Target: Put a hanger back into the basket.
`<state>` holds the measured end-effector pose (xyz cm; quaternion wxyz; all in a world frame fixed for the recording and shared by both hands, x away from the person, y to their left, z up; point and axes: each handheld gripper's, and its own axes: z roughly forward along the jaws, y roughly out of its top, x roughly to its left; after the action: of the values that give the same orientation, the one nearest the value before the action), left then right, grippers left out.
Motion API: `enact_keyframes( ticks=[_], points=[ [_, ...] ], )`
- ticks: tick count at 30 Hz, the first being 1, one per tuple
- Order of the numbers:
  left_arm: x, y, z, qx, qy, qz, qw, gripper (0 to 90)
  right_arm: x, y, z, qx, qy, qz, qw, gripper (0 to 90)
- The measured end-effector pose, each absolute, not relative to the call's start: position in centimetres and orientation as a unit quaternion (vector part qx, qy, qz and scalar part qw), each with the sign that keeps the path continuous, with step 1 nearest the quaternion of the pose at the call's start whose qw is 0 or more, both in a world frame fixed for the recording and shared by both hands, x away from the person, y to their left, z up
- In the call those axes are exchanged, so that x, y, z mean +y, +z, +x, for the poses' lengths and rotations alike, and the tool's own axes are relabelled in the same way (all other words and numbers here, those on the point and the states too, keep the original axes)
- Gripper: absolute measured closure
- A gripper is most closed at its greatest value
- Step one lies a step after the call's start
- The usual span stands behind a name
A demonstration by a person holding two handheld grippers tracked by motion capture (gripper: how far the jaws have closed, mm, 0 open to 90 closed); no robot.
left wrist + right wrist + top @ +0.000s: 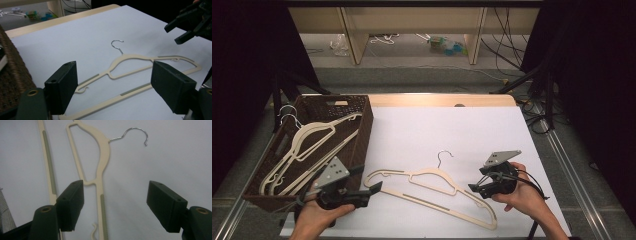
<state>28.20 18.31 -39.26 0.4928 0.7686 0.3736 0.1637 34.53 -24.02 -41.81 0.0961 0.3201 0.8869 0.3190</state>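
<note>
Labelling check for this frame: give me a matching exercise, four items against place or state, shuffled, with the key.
Column 1:
1. cream hanger
2. brown wicker basket
3. left tongs
4. right tongs

Column 2:
A. open, near the hanger's right arm
B. lying flat on the white table cover, metal hook pointing away from the person
C. at the table's left edge, holding several hangers
D. open, at the hanger's left end, beside the basket

Pairs: 1-B, 2-C, 3-D, 4-A
</note>
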Motion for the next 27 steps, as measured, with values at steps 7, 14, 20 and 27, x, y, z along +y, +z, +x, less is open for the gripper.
enact_keyframes(
  ticks=[7,14,20,27],
  points=[
    [17.2,-41.4,27.9,0.364,0.145,0.771,0.502,17.9,-23.7,-42.6,34.3,0.888,0.322,0.316,0.094,31.2],
    [16.3,-42.7,27.5,0.349,0.142,0.785,0.492,17.9,-23.3,-43.0,34.2,0.894,0.311,0.312,0.084,31.2],
    [16.2,-43.2,27.4,0.345,0.145,0.788,0.488,17.9,-23.1,-43.3,34.3,0.901,0.302,0.299,0.088,31.3],
    [15.7,-44.0,27.3,0.345,0.134,0.795,0.481,18.0,-22.6,-43.8,34.1,0.901,0.291,0.310,0.080,31.8]
  ],
)
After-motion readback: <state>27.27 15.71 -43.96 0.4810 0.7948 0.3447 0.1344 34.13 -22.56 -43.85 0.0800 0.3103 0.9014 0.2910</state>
